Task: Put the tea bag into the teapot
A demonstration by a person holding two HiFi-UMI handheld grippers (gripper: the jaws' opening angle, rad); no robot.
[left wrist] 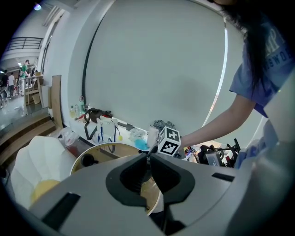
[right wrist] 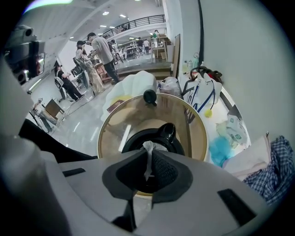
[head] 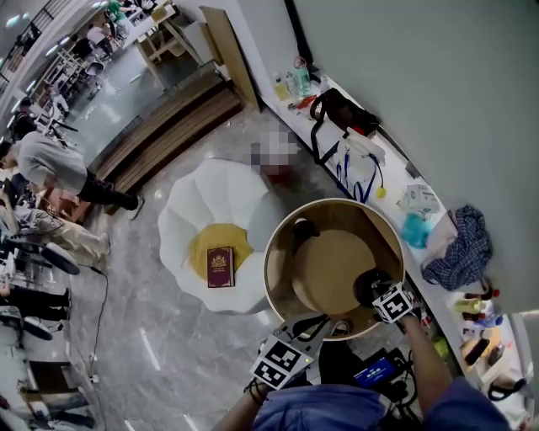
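Right gripper (right wrist: 148, 152): jaws clamped on tea bag (right wrist: 149, 163), directly over teapot (right wrist: 166, 133).
Left gripper (left wrist: 150, 159): jaws together, empty.
Head view: tea bag hidden; whole round table (head: 333, 269) shown.

Looked like a big open-plan lab or workshop hall, not a home. It had a polished grey stone floor (head: 168, 337), ceiling lights (right wrist: 106, 13) and an upper gallery w/ a railing (right wrist: 133, 22). Several people (right wrist: 99, 50) stood about among desks (head: 156, 29) further back, and wooden steps (head: 168, 126) ran out from the wall. The wall ledge (head: 396, 164) was cluttered w/ work odds & ends: bottles (head: 295, 82), a bag (head: 341, 114), lanyards (head: 358, 172), a checked cloth (head: 461, 250). Nearby was a small lounge corner: a white petal chair (head: 215, 198) w/ a book (head: 221, 267), and a round table (head: 274, 252).
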